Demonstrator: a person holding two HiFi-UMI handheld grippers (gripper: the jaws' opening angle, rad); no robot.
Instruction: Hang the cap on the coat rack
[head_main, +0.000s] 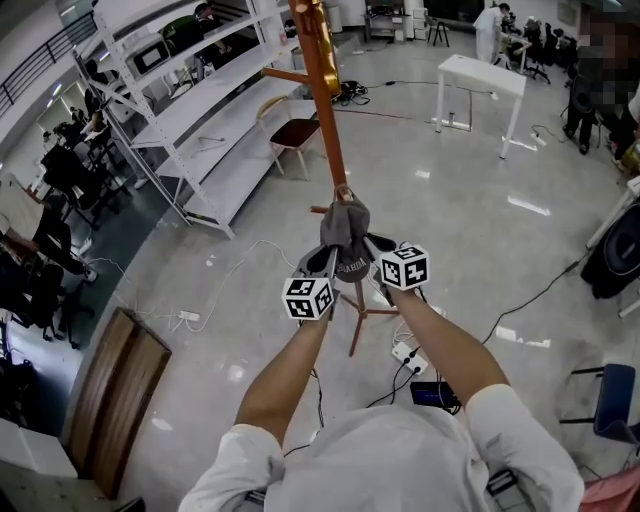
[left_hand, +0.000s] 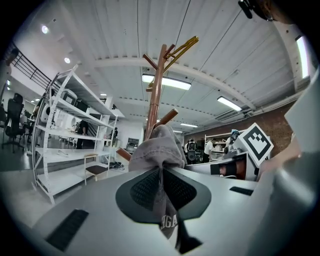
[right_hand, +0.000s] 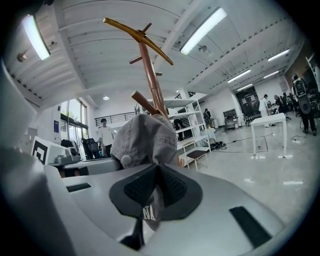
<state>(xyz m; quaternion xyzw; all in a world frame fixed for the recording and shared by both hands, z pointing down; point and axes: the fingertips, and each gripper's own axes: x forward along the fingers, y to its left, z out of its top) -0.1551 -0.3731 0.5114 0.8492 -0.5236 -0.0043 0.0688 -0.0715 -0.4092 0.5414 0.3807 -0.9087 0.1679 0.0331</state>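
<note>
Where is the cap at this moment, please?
At the head view's centre, the cap is pinched by the left gripper and right gripper, at the coat rack pole.

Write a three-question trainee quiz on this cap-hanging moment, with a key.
1. True or false: the left gripper and the right gripper are both shut on the cap.
2. The cap is held up close to: A) the white shelving, B) the coat rack, C) the white table.
3. What colour is the cap?
Key: 1 true; 2 B; 3 grey.
</note>
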